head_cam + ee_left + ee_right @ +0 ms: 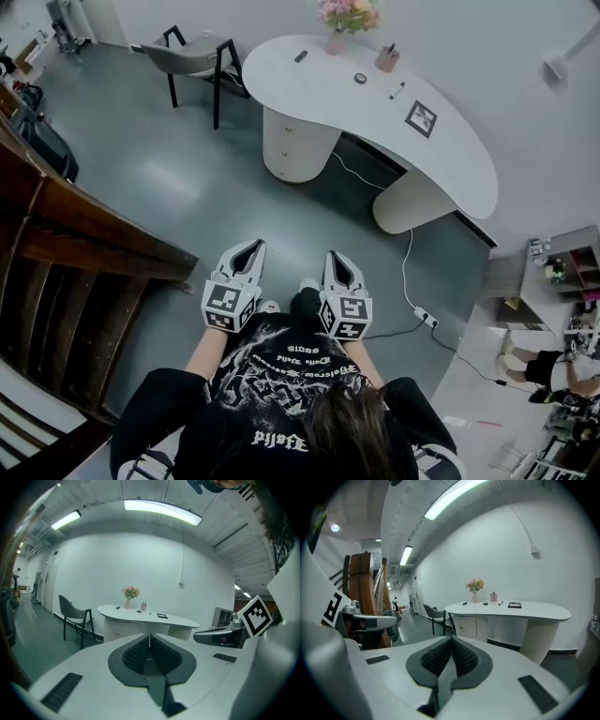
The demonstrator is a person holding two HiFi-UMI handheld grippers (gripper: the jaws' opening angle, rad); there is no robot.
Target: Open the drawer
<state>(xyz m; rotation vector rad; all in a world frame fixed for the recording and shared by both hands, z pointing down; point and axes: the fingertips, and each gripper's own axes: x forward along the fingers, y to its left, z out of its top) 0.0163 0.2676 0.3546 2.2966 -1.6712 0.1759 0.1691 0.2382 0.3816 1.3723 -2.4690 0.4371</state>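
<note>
Drawer [464,623] shut and untouched in the white desk [450,155]; left gripper [247,251] and right gripper [338,261] (both closed on nothing) well apart from it, everything left to do.

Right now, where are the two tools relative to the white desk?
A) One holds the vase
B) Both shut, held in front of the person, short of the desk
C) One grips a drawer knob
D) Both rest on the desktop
B: in the head view the left tool and right tool sit side by side, jaws together and empty, with bare floor between them and the white desk.
</note>
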